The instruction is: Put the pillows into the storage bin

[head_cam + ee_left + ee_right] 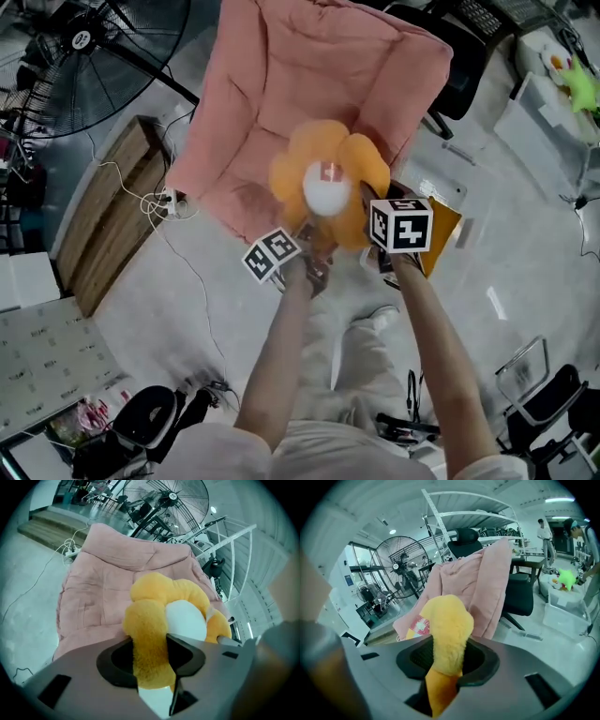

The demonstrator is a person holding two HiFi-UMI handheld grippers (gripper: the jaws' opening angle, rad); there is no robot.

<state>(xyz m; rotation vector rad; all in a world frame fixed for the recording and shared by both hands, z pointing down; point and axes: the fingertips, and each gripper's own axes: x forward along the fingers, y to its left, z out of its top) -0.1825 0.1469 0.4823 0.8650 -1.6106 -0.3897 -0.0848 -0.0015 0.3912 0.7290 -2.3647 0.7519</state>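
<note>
No word, brand or number can be read. The orange flower-shaped plush pillow [330, 183] carries a small red-and-white label [332, 171] on its white centre, its print too small to make out. The near left white cube [272, 255] and the right white cube [401, 225] bear black-and-white square patterns, not letters. A blue wall sign [349, 580], far left, is blurred.

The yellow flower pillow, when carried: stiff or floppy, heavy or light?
Probably soft: the flower pillow squashes in the left gripper and right gripper. Likely light: two pinched petals alone hold it. Plush should hardly slip.
</note>
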